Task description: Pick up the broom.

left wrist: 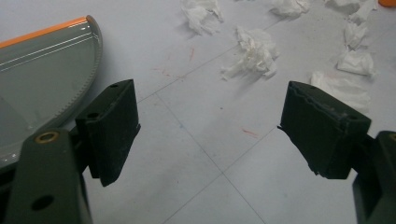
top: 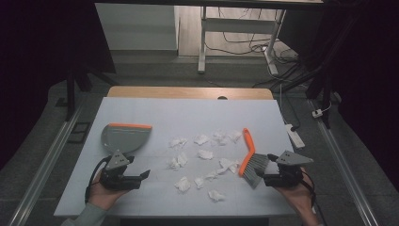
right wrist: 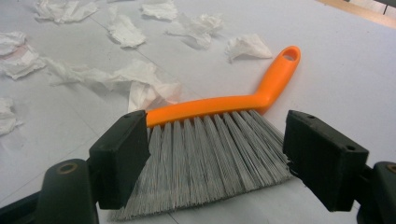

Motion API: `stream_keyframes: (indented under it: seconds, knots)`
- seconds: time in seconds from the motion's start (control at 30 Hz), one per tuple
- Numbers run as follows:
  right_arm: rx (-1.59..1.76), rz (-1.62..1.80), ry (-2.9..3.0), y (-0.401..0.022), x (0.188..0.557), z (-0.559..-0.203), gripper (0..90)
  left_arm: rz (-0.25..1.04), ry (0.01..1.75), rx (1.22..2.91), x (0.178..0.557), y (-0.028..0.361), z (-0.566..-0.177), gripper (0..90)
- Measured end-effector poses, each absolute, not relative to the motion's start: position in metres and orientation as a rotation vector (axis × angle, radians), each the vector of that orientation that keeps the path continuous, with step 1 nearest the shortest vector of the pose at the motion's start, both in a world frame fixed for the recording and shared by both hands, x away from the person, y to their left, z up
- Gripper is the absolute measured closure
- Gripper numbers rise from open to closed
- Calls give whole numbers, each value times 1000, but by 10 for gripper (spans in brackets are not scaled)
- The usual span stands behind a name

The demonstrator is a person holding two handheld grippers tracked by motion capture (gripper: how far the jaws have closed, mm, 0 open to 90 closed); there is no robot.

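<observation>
Both claws are wide open: the right claw (right wrist: 212, 154) sits around the brush (right wrist: 219, 140), the left claw (left wrist: 210, 130) beside the dustpan (left wrist: 42, 79).

dustpan (left wrist: 42, 79): glossy plastic | brush (right wrist: 219, 140): plastic (grey bristles) | scraps (left wrist: 252, 53): crumpled paper

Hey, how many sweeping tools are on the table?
2: the dustpan at the table's left near the left gripper; the brush at right, bristles between the right gripper's open jaws.
</observation>
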State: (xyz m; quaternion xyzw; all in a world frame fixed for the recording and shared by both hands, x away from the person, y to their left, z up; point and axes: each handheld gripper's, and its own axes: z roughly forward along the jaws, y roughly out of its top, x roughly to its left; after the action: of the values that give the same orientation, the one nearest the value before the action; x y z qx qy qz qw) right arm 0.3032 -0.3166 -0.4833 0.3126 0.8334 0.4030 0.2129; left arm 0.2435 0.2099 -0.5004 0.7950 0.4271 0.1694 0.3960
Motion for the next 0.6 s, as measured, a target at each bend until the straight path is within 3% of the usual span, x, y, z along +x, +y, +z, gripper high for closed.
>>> stream_keyframes:
  seconds: [0.6]
  knots:
    - [885,1094,2324,-314,303,-486,243,452,1076,2017,242,209,-500,200]
